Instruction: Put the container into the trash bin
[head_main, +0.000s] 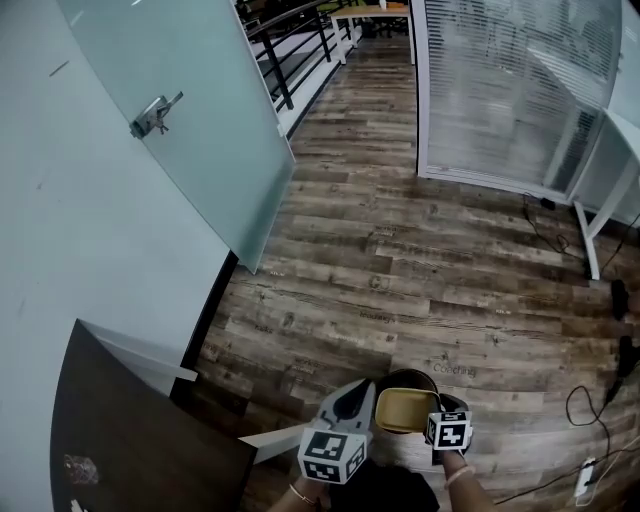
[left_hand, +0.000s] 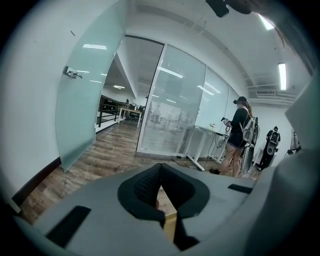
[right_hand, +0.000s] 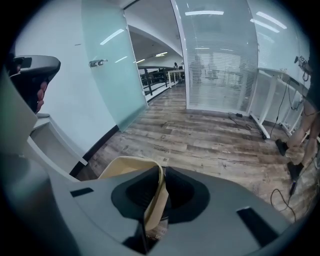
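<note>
The right gripper (right_hand: 161, 174) is clamping its jaws on the thin rim of the tan container (head_main: 408, 409). The left gripper (left_hand: 160, 169) is holding its jaws almost together, apparently on the opposite edge. The container is hanging low over the floor (head_main: 420, 270), above a dark round shape (head_main: 415, 376), likely the trash bin. Risk: the thin wall is bending at the jaws, so an uneven release could be tipping the container past the bin.
</note>
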